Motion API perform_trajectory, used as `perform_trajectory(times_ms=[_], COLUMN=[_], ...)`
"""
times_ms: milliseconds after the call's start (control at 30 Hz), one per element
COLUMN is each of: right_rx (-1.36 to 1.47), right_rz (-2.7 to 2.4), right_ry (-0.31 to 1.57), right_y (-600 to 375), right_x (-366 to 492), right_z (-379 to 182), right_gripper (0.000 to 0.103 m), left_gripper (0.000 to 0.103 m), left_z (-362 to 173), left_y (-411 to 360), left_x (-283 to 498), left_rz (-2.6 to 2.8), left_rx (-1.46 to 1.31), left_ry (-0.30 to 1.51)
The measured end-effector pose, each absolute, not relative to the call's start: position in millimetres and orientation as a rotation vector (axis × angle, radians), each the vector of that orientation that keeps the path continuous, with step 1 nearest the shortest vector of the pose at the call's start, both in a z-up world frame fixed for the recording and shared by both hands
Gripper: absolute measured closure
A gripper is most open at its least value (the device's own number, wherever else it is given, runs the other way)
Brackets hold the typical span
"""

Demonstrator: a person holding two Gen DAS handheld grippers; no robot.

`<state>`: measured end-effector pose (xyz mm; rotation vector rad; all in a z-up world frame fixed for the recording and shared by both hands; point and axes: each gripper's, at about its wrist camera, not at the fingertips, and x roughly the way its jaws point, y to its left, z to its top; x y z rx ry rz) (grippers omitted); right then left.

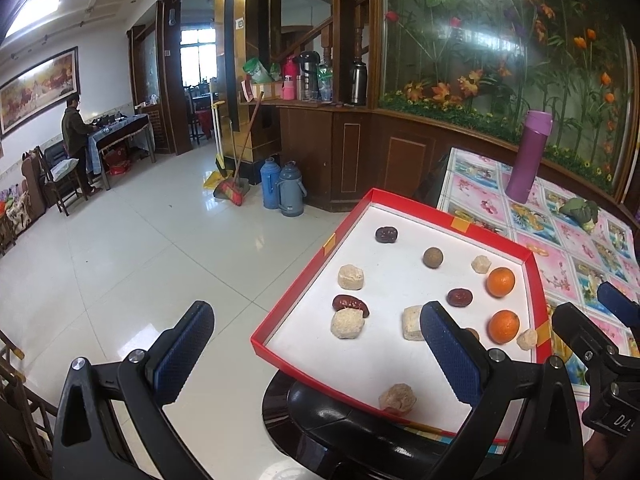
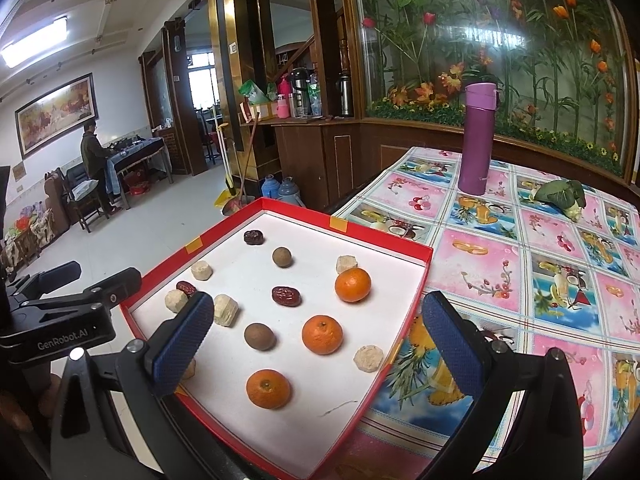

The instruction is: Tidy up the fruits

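Observation:
A red tray (image 2: 384, 236) with a white floor lies at the table's left edge. It holds three oranges (image 2: 322, 335), two brown longans (image 2: 260, 336), dark red dates (image 2: 286, 296) and several beige lumps (image 2: 369, 357). My right gripper (image 2: 316, 340) hangs open above the tray's near half, around nothing. In the left wrist view the same tray (image 1: 292, 292) shows two oranges (image 1: 503, 326), with the third hidden. My left gripper (image 1: 316, 344) is open and empty over the tray's near-left corner. Its right finger hides part of a beige block (image 1: 412, 324).
A purple flask (image 2: 478, 140) stands upright on the flowered tablecloth (image 2: 560, 320) behind the tray. Beside it lies a green leafy bundle (image 2: 560, 196). Left of the table is tiled floor (image 1: 140, 260) with two thermos jugs (image 1: 282, 188). Far off, a person stands at a desk.

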<state>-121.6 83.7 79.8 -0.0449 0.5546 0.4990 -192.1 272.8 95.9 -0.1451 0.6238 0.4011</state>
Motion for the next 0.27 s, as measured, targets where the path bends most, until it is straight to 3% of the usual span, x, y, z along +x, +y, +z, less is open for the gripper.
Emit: perform_trajectory(times_ms=[267], right_rx=[0.028], right_rz=[0.422], right_ry=[0.565], right_y=[46.4], right_x=[-101.3], right_z=[78.5], right_gripper=[0.000], left_gripper=[0.000], left_z=[96.2], left_y=[269.7], left_x=[-185.8], left_rz=[0.397], left_rx=[-0.167], left_ry=[0.650])
